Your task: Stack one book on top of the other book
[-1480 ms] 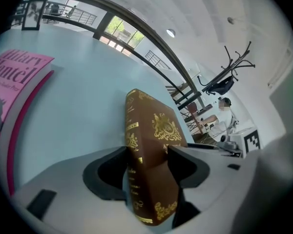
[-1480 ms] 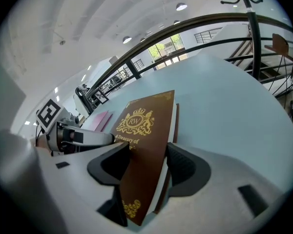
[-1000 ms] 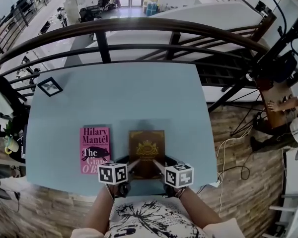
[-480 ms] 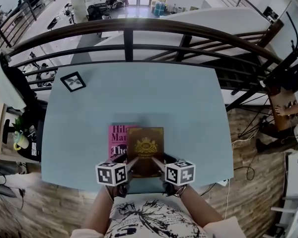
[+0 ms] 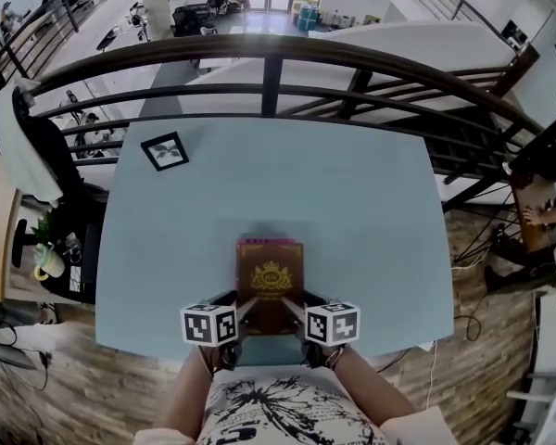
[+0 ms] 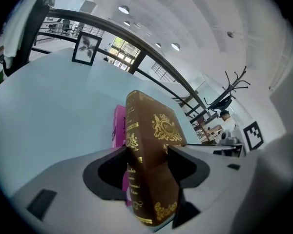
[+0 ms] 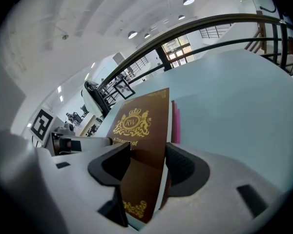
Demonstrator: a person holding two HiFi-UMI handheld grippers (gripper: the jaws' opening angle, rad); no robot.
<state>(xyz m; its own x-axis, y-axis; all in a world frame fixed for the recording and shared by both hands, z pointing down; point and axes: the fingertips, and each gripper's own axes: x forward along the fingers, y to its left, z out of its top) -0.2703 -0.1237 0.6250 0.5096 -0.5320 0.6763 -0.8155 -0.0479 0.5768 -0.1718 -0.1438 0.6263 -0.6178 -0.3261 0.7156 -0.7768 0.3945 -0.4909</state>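
Brown book (image 5: 271, 281), gripped at its near edge by the closed jaws of the left gripper (image 6: 146, 152) and right gripper (image 7: 147, 152), had shifted from beside the pink book (image 6: 118, 128) to directly over it on the table (image 5: 352, 211); only lowering and release seemingly remained.

The right gripper (image 7: 147, 152) has both jaws pressed on the near edge of the brown book (image 7: 141, 121) with the gold crest. A pink book (image 7: 176, 123) shows as a sliver beside it, probably underneath, on the pale blue counter (image 7: 234, 91).
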